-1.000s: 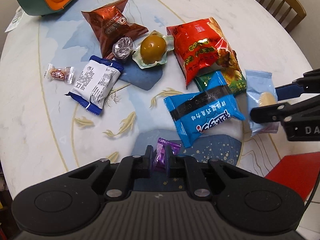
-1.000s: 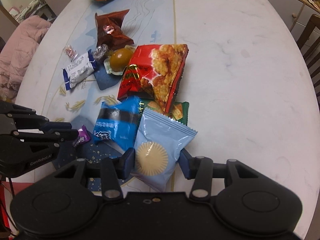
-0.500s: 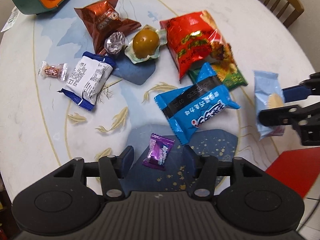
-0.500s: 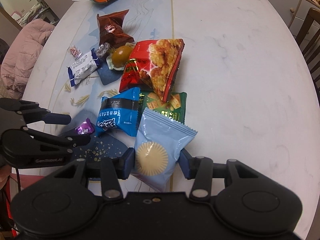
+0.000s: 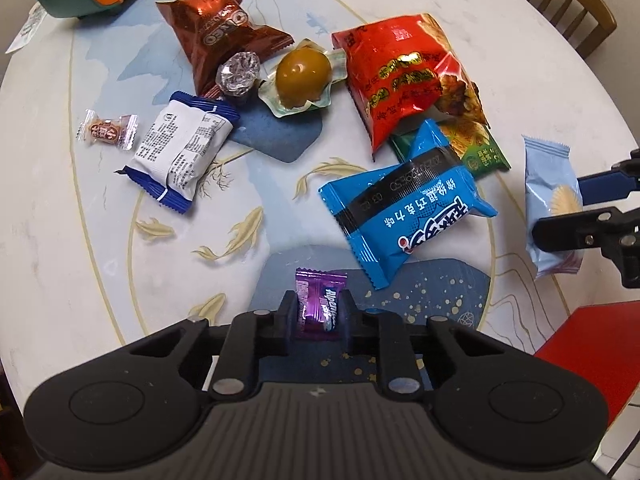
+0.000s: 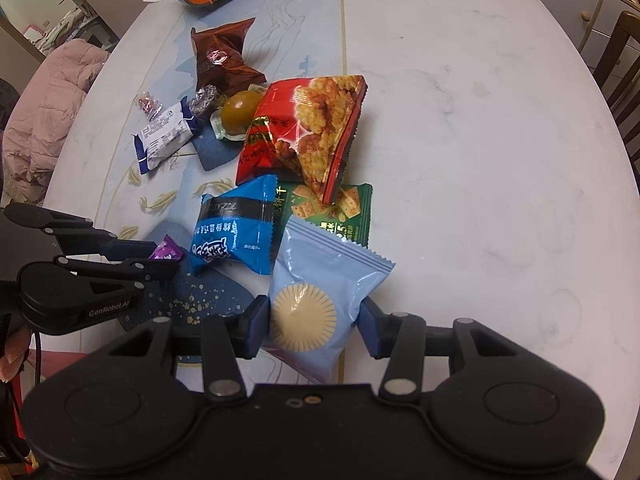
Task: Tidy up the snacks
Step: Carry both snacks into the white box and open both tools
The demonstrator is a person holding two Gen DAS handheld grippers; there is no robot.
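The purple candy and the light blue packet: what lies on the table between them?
The blue packet lies between the purple candy and the light blue packet; both views show it.

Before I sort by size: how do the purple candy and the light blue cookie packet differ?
The purple candy is a small shiny twist-wrap; the light blue cookie packet is a far larger matte pouch picturing a round cookie. The candy sits between the left gripper jaws, narrowly set; the packet fills the right gripper's wider gap. Both are sealed, between jaws.
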